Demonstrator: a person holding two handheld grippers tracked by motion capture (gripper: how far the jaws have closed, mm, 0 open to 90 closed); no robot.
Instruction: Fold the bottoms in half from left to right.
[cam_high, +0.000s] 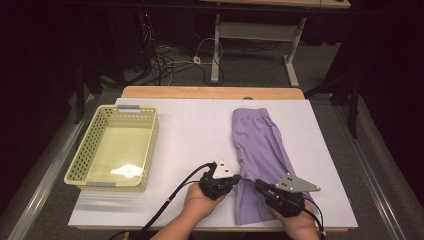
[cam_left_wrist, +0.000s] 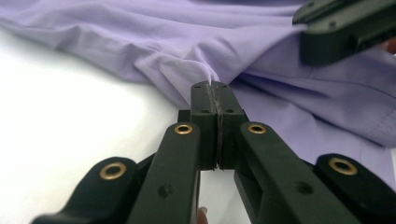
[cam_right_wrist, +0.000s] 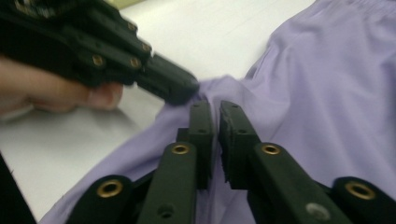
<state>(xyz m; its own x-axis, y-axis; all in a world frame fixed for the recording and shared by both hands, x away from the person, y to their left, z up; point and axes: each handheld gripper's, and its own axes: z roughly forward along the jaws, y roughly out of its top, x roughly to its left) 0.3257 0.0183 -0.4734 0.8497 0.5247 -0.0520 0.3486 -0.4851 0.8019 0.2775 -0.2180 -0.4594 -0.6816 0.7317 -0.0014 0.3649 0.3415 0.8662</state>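
Observation:
A lilac garment (cam_high: 260, 145) lies lengthwise on the right half of the white table sheet (cam_high: 195, 135). At the garment's left edge near the front, my left gripper (cam_high: 239, 178) is shut on a small raised fold. The left gripper view has the jaws (cam_left_wrist: 215, 86) pressed together, a tip of lilac cloth (cam_left_wrist: 261, 42) pinched between them. Just to its right, my right gripper (cam_high: 257, 183) rests over the cloth. In the right gripper view its jaws (cam_right_wrist: 217, 105) stand a narrow gap apart above the garment (cam_right_wrist: 327, 84), close to the left gripper (cam_right_wrist: 184, 88).
A pale yellow mesh basket (cam_high: 150, 145) with nothing in it stands at the left of the sheet. The table's wooden far edge (cam_high: 210, 92) borders the sheet. Cables trail from both grippers toward the front edge. Floor cables and desk legs lie beyond.

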